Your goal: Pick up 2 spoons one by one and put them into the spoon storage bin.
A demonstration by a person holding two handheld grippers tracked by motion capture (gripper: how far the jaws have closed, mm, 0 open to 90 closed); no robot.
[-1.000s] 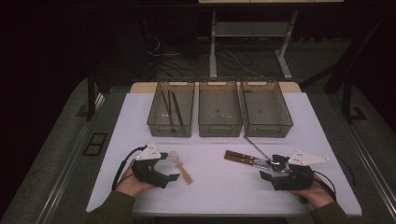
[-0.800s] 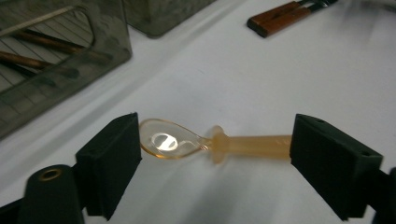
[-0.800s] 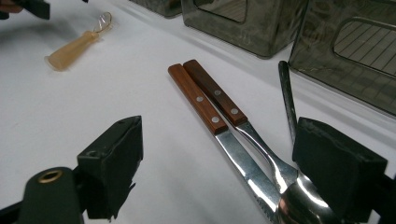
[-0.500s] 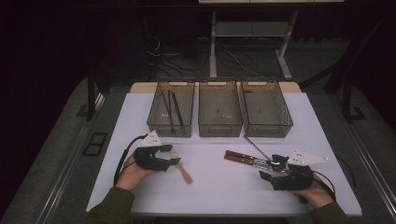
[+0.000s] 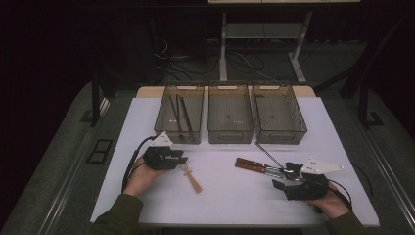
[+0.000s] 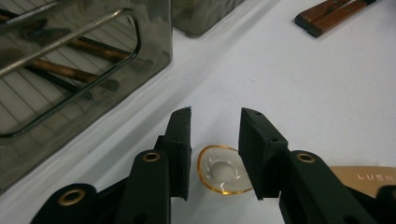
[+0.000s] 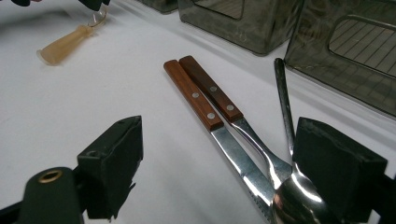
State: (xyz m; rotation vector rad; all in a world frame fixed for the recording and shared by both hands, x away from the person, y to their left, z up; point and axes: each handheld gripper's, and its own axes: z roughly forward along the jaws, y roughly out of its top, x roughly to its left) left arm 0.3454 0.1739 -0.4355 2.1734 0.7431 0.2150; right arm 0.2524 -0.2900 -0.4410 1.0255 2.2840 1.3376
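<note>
The left gripper is being closed around the clear spoon for lifting, pads not yet touching; the right gripper is being kept wide open.

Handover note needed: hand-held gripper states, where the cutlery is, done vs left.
Left hand-held gripper: jaws have just been closing around the bowl of the small plastic spoon on the table; a gap shows on each side, not yet gripped.
Right hand-held gripper: open, resting by the metal spoon, nothing held.
Two wood-handled knives lie beside it on the table.
Done: left bin holds dark sticks; the middle bin and right bin look empty.
Left: likely grip the plastic spoon and bin it, then the knives and metal spoon.
</note>
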